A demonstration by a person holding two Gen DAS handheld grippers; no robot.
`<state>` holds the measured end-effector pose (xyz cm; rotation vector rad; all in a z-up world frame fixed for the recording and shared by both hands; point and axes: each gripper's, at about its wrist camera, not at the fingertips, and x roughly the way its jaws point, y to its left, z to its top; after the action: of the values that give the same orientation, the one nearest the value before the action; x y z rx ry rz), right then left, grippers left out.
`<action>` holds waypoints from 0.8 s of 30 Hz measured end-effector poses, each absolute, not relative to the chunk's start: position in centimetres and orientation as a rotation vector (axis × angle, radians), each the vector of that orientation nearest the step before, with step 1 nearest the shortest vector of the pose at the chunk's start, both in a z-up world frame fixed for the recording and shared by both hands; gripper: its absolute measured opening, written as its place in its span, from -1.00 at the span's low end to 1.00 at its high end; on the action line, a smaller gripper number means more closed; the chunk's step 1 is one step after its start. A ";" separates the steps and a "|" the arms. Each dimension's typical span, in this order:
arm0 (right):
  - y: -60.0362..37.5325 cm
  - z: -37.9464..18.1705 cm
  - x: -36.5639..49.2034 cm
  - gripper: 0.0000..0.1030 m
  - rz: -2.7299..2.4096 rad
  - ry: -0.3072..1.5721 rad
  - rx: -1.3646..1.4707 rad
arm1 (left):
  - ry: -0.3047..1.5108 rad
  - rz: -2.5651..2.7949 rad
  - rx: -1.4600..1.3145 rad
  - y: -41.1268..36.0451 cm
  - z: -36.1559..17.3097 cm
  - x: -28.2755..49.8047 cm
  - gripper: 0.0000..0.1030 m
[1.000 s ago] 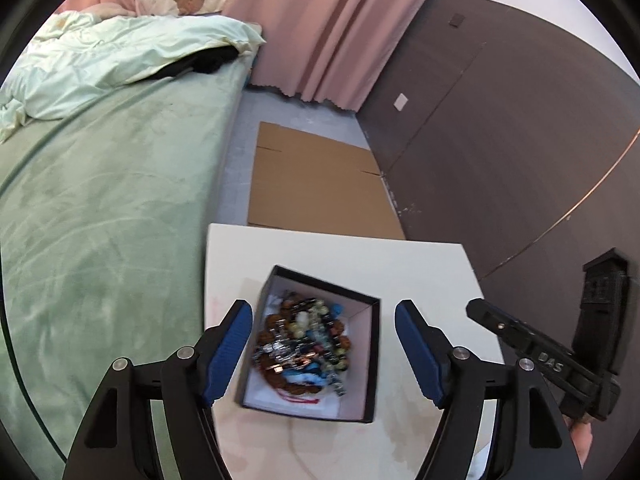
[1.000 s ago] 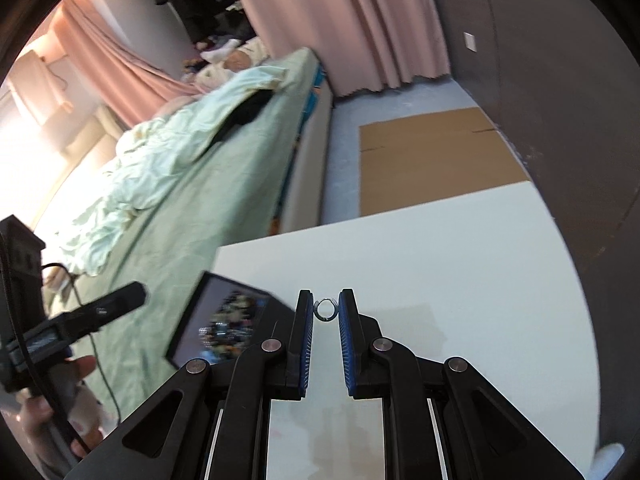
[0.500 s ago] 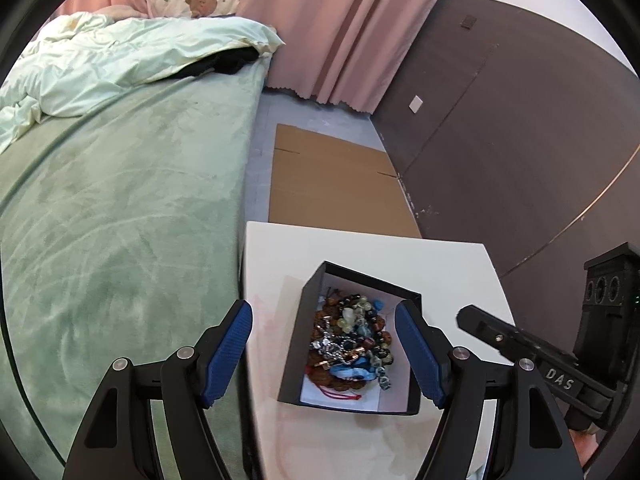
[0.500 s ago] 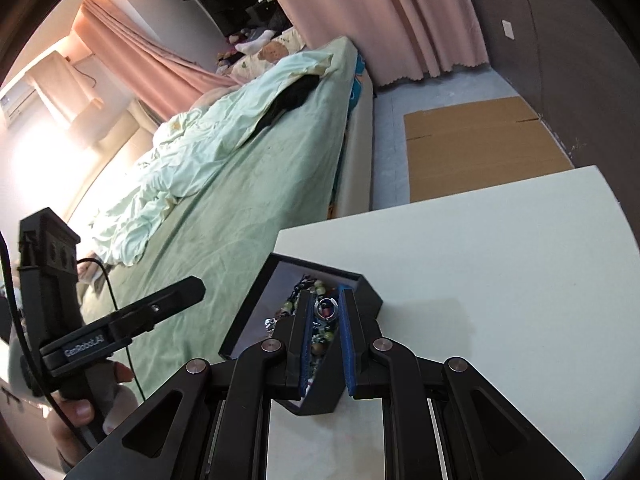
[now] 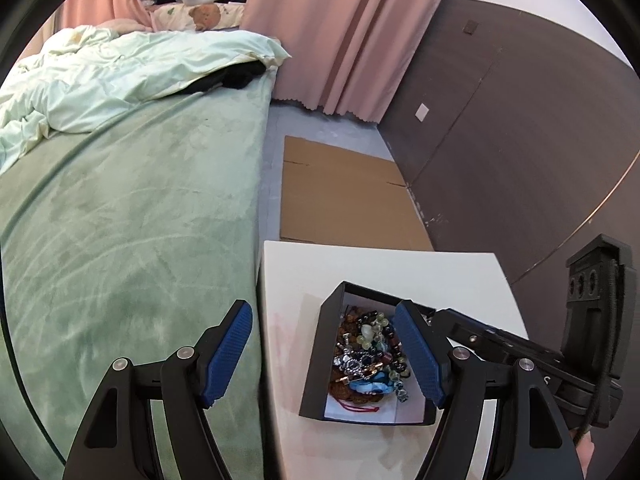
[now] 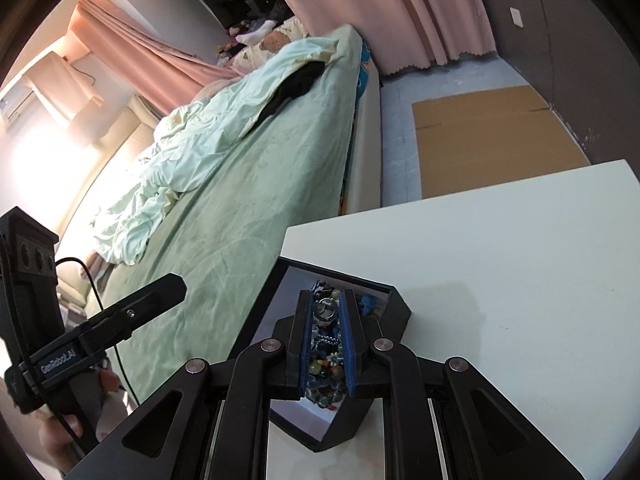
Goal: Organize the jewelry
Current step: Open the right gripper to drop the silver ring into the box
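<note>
A black box (image 5: 315, 364) with a white lining stands near the left edge of the white table (image 5: 400, 272); a tangle of beaded bracelets and chains (image 5: 370, 356) fills it. My left gripper (image 5: 322, 308) is open wide and holds nothing, its left finger over the bed and its right finger over the box. My right gripper (image 6: 325, 304) hovers over the same box (image 6: 396, 312) with a small silver ring (image 6: 325, 309) pinched at its tips. Its jaws are opening, and the ring is still between them, above the jewelry pile (image 6: 324, 364).
A green bed (image 5: 120, 220) with a crumpled pale duvet runs along the table's left side. Flat cardboard (image 5: 340, 192) lies on the floor beyond the table, beside a dark wall panel (image 5: 500, 140). A hand (image 6: 60, 436) holds the left tool at lower left.
My right gripper carried the ring leftward from over bare table to over the box. My left gripper shifted left, so the box now sits under its right finger.
</note>
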<state>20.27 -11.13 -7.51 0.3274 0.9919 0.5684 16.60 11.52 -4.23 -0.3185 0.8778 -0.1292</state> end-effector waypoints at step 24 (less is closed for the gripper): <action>-18.8 -2.5 14.4 0.87 0.377 0.900 0.265 | 0.795 -0.175 -0.196 6.5 -1.7 11.9 0.99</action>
<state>14.41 -18.84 -2.47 0.2652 0.8996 0.3770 11.93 6.51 -1.75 -0.1959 0.7946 -0.1746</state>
